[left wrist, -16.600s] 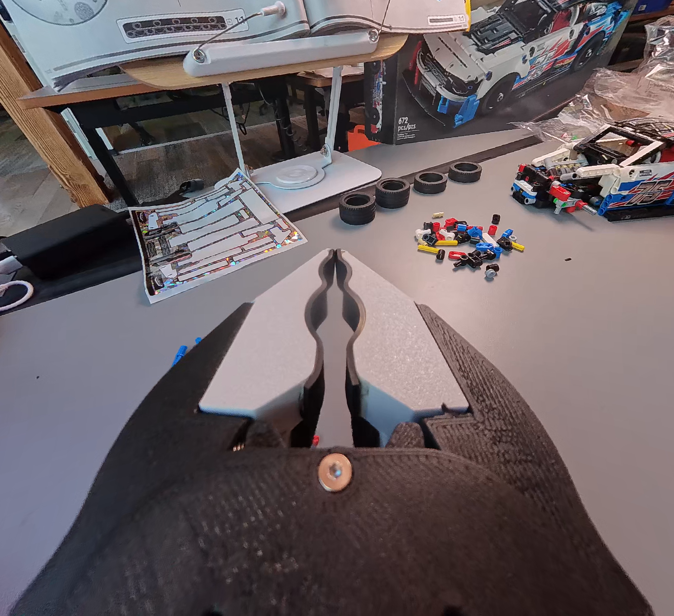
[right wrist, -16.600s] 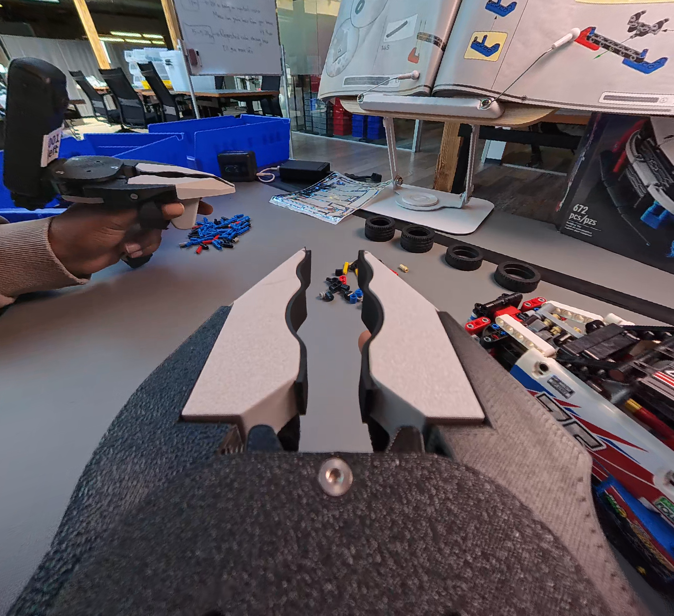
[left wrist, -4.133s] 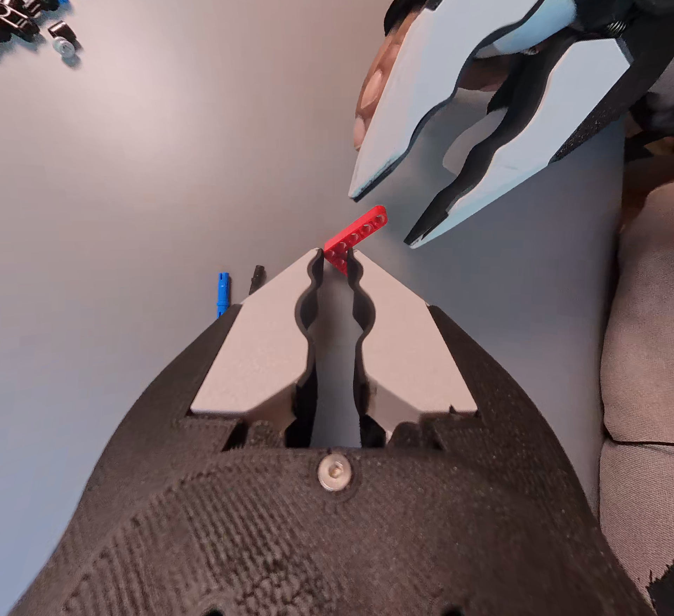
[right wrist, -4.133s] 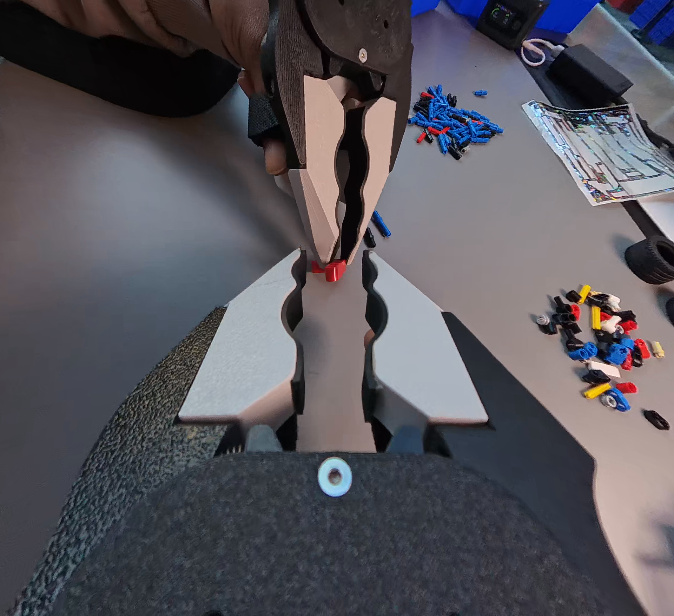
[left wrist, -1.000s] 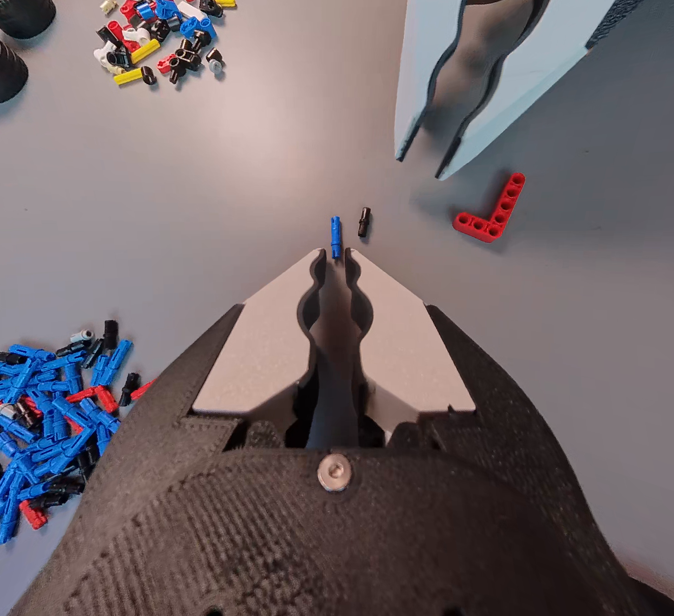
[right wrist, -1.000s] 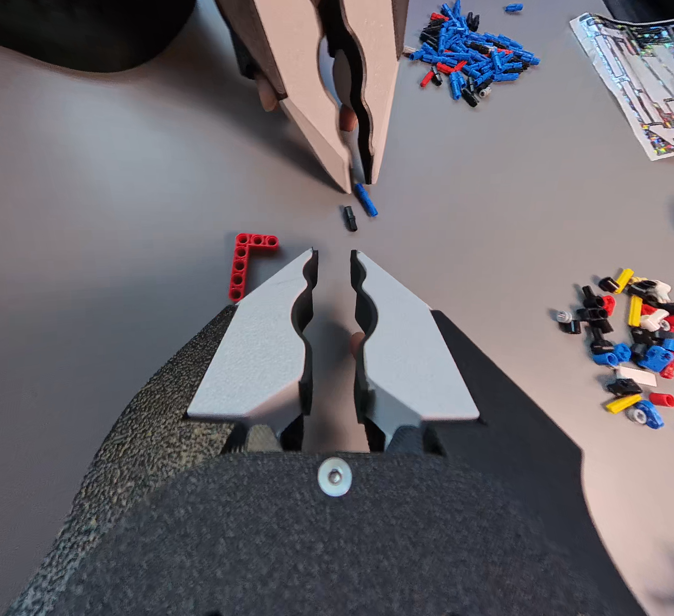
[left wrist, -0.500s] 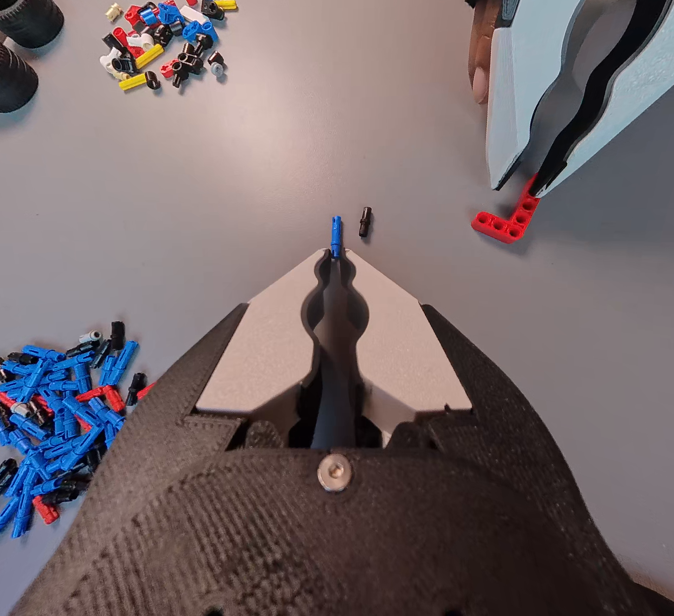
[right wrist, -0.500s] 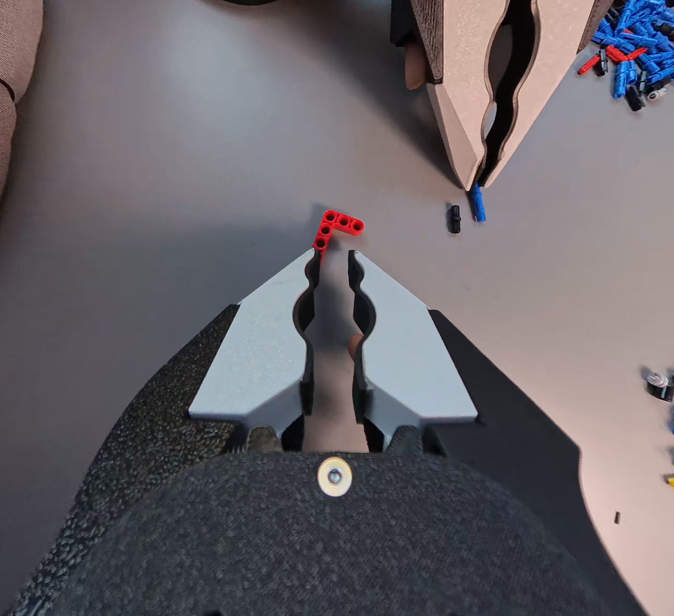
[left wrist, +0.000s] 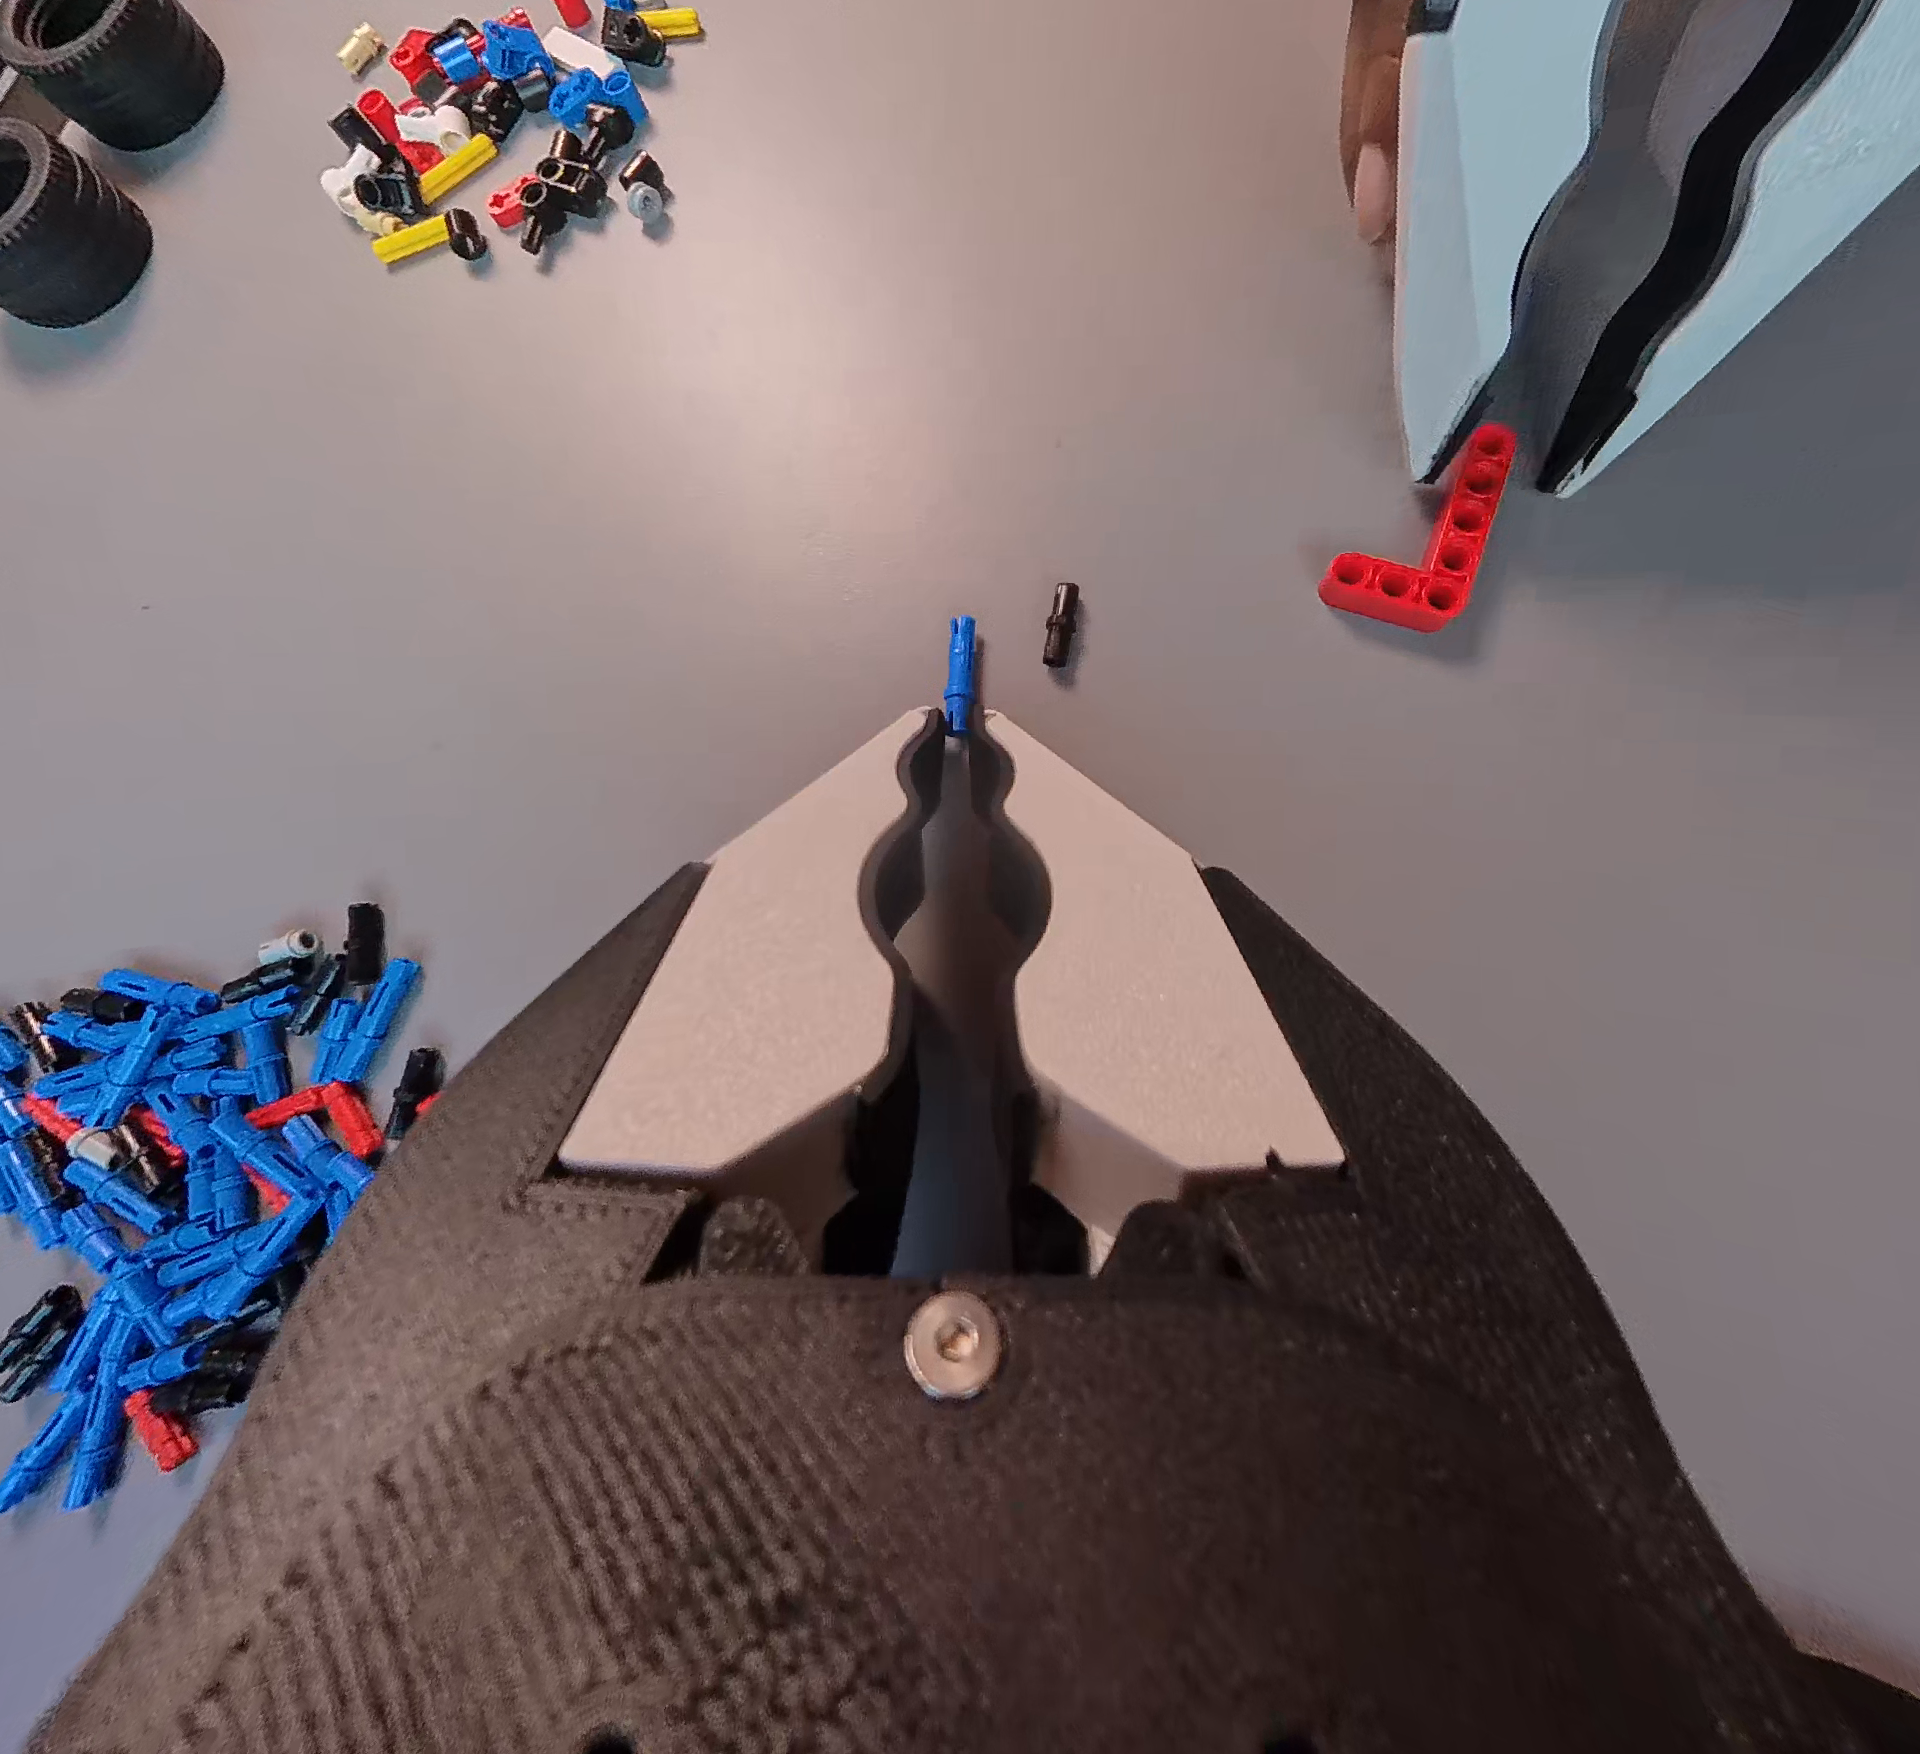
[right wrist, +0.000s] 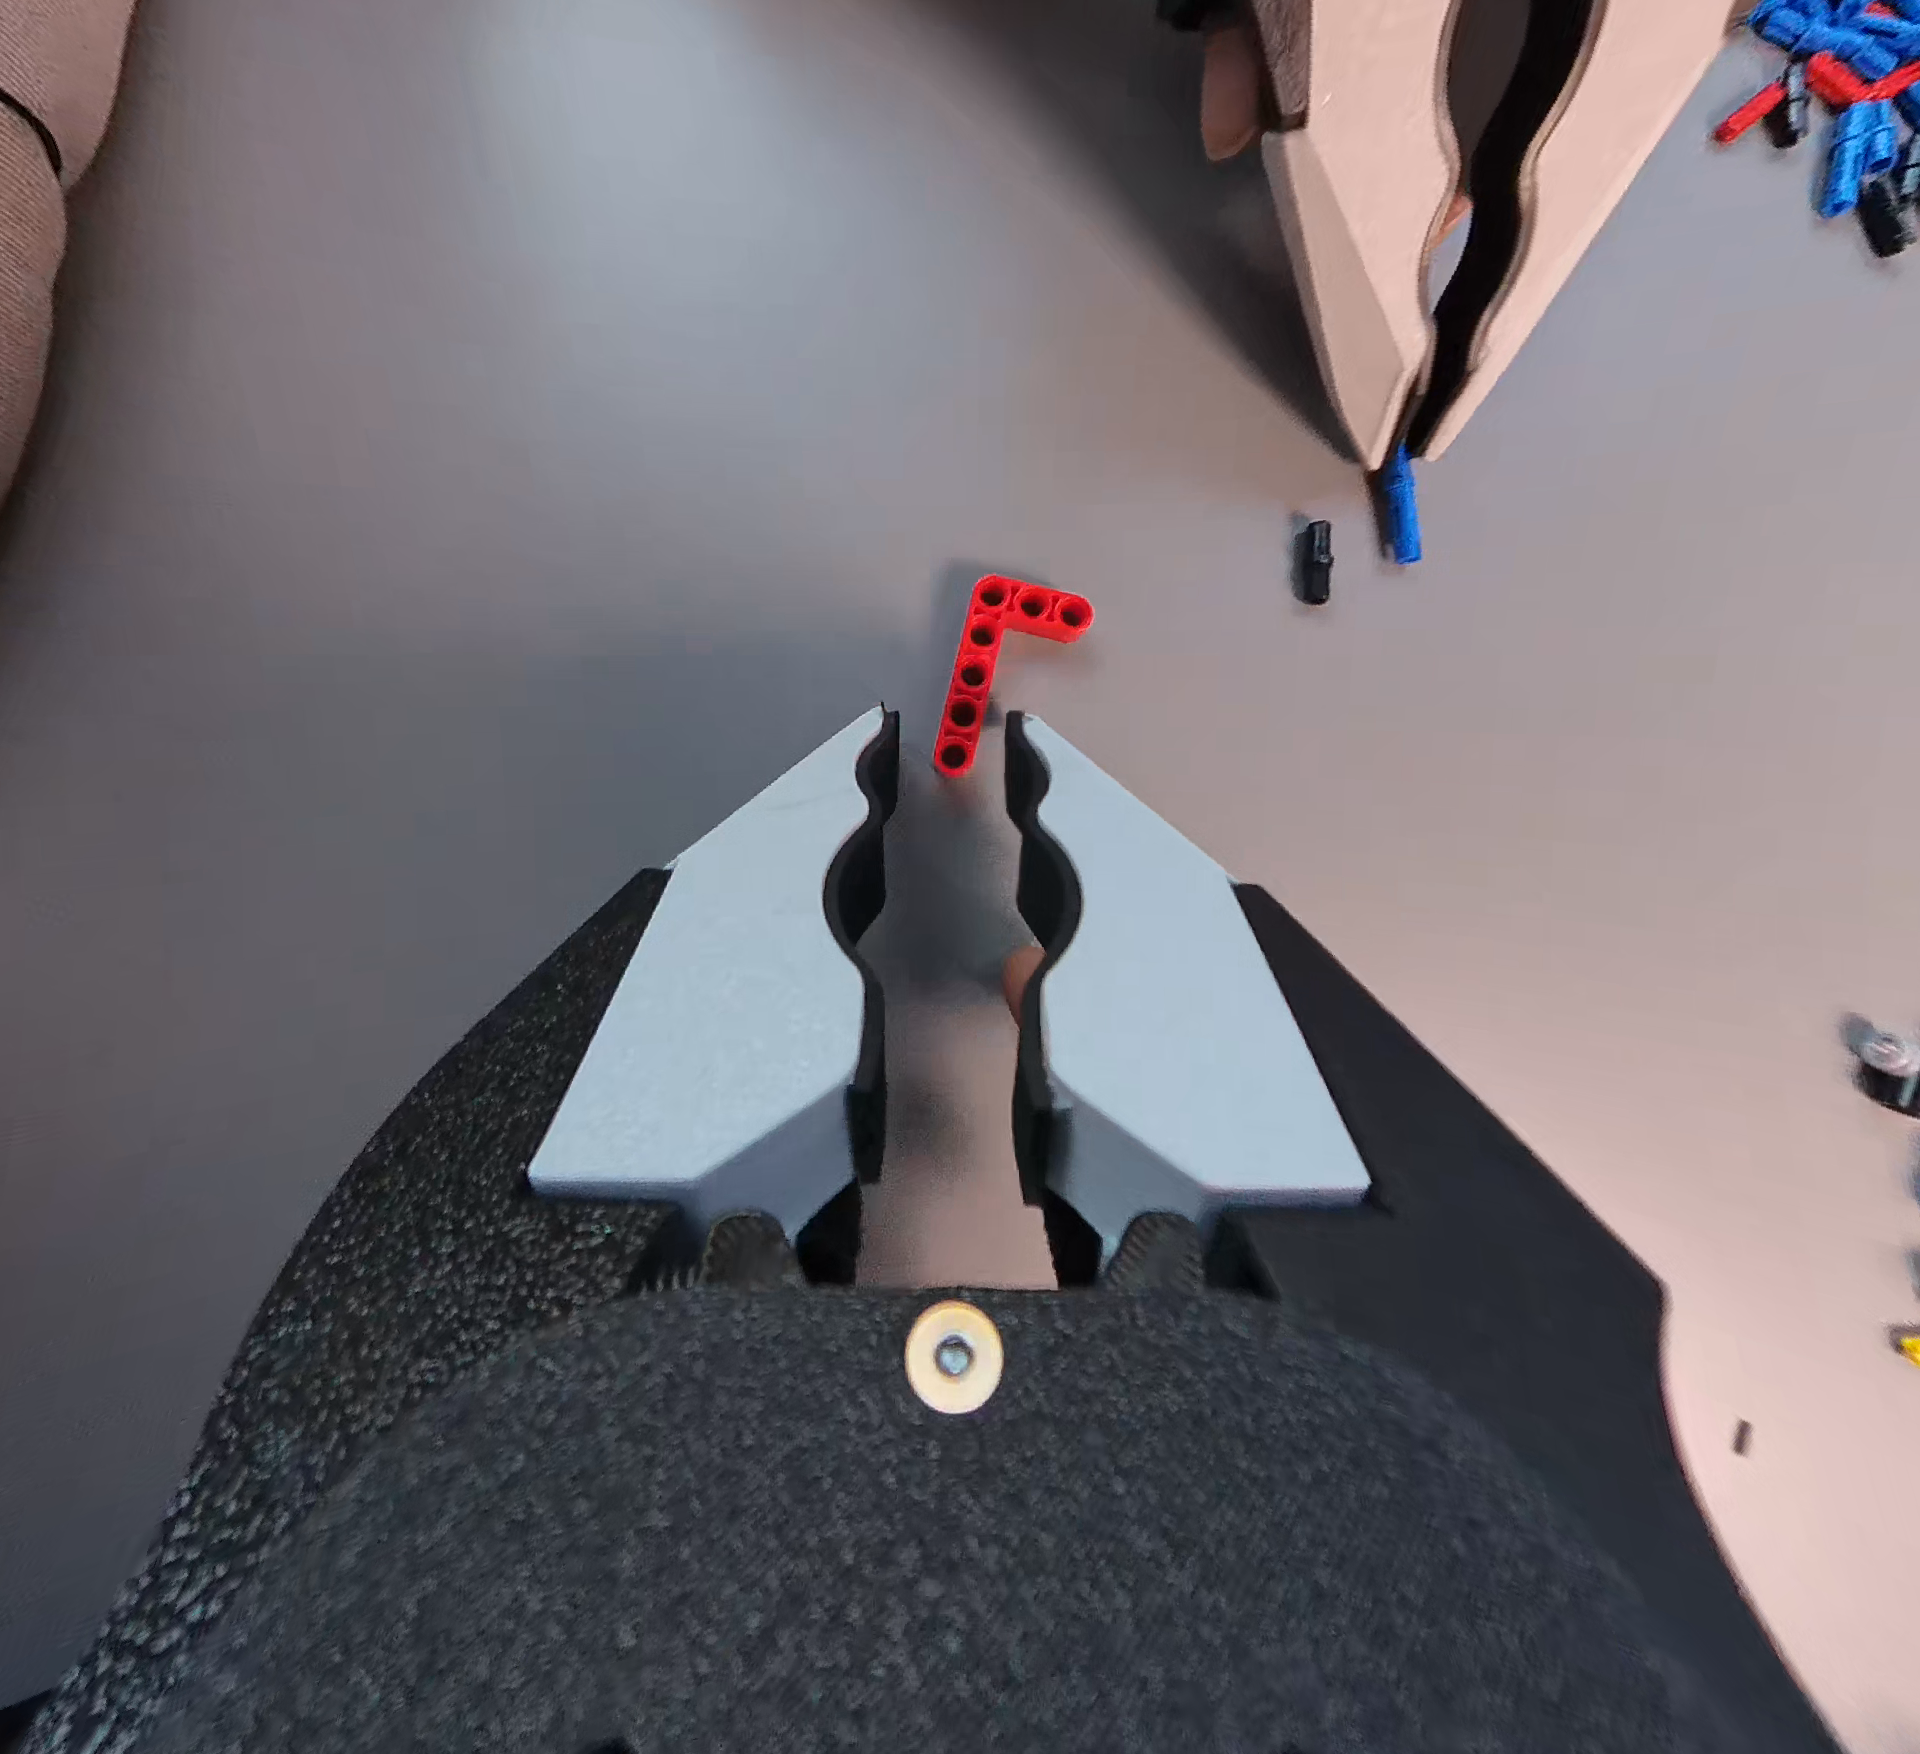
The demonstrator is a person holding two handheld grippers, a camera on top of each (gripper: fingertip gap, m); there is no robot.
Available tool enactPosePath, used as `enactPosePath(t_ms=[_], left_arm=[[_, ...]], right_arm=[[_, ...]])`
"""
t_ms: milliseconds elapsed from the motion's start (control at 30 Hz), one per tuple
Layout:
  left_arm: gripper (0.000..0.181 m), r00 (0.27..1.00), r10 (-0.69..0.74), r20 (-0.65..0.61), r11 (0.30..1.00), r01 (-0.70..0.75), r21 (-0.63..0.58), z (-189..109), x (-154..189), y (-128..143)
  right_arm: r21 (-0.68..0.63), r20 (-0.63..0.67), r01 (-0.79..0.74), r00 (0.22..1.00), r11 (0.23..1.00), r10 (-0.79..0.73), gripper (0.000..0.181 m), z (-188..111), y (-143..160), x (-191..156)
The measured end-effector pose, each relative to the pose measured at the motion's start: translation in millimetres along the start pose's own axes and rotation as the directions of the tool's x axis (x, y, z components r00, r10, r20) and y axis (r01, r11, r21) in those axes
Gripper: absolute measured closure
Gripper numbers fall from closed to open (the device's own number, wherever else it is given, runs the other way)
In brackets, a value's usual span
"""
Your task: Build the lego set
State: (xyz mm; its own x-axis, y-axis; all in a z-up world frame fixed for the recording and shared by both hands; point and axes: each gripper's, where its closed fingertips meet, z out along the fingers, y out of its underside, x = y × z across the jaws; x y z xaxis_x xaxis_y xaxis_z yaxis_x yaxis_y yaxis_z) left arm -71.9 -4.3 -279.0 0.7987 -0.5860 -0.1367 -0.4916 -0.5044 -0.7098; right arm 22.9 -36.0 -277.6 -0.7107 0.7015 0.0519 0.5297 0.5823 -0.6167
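Note:
A red L-shaped beam (right wrist: 987, 665) lies flat on the grey table; it also shows in the left wrist view (left wrist: 1439, 546). My right gripper (right wrist: 943, 717) is open, with the long arm's end between its fingertips. My left gripper (left wrist: 958, 715) is shut on a blue pin (left wrist: 960, 660), which sticks out past the tips just over the table; the pin also shows in the right wrist view (right wrist: 1401, 515). A short black pin (left wrist: 1058, 624) lies just right of the blue one, also in the right wrist view (right wrist: 1314, 558).
A pile of blue, black and red pins (left wrist: 166, 1174) lies at the left. A mixed pile of small coloured parts (left wrist: 499, 115) and black tyres (left wrist: 94, 42) sit at the far left. A person's sleeve (right wrist: 42, 94) is at the table edge. About 10 cm separates my left fingertips from my right.
My left gripper has closed fully on the blue pin. My right gripper has shifted so the red beam's long arm now lies between its open fingertips.

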Motion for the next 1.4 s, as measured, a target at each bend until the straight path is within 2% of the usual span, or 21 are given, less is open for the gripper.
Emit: enactPosePath(t_ms=[100, 367, 433, 533, 633, 733, 933, 1000, 1067, 1400], left_arm=[[0.178, 1.000, -0.026, -0.002, 0.999, 0.026, 0.031, -3, -3, -4], [0.178, 0.996, -0.084, -0.026, 0.973, 0.087, 0.214, -15, -6, -32], [0.178, 0.995, -0.087, -0.044, 0.959, 0.096, 0.267, -19, -3, -40], [0.178, 0.993, -0.086, -0.079, 0.929, 0.108, 0.355, -27, 2, -55], [0.178, 0.990, -0.073, -0.117, 0.891, 0.118, 0.438, -37, 9, -69], [0.178, 0.990, -0.041, -0.138, 0.865, 0.104, 0.490, -43, 18, -80], [0.179, 0.982, 0.024, -0.186, 0.839, 0.082, 0.537, -46, 39, -91], [0.178, 0.982, 0.036, -0.187, 0.841, 0.071, 0.536, -45, 43, -92], [0.178, 0.981, 0.040, -0.190, 0.839, 0.070, 0.540, -45, 45, -93], [0.178, 0.979, 0.042, -0.201, 0.841, 0.074, 0.535, -44, 47, -92]], right_arm=[[-0.001, -0.001, -0.001, 1.000, 1.000, 0.001, 0.175, -1, 3, 2], [-0.016, -0.006, 0.007, 1.000, 1.000, -0.007, 0.175, -7, 13, 9], [0.004, -0.005, -0.012, 1.000, 1.000, 0.012, 0.169, -10, 13, 13], [0.169, -0.026, -0.058, 0.998, 0.984, 0.064, 0.162, -27, -7, 21], [0.388, -0.099, -0.091, 0.985, 0.917, 0.140, 0.162, -55, -35, 40], [0.500, -0.149, -0.087, 0.971, 0.862, 0.185, 0.164, -70, -48, 50], [0.566, -0.121, -0.108, 0.970, 0.817, 0.212, 0.164, -65, -60, 50], [0.579, -0.089, -0.121, 0.974, 0.806, 0.209, 0.170, -65, -62, 46], [0.572, -0.091, -0.109, 0.977, 0.813, 0.195, 0.178, -63, -62, 44], [0.591, -0.062, -0.133, 0.976, 0.796, 0.210, 0.178, -64, -62, 42]])
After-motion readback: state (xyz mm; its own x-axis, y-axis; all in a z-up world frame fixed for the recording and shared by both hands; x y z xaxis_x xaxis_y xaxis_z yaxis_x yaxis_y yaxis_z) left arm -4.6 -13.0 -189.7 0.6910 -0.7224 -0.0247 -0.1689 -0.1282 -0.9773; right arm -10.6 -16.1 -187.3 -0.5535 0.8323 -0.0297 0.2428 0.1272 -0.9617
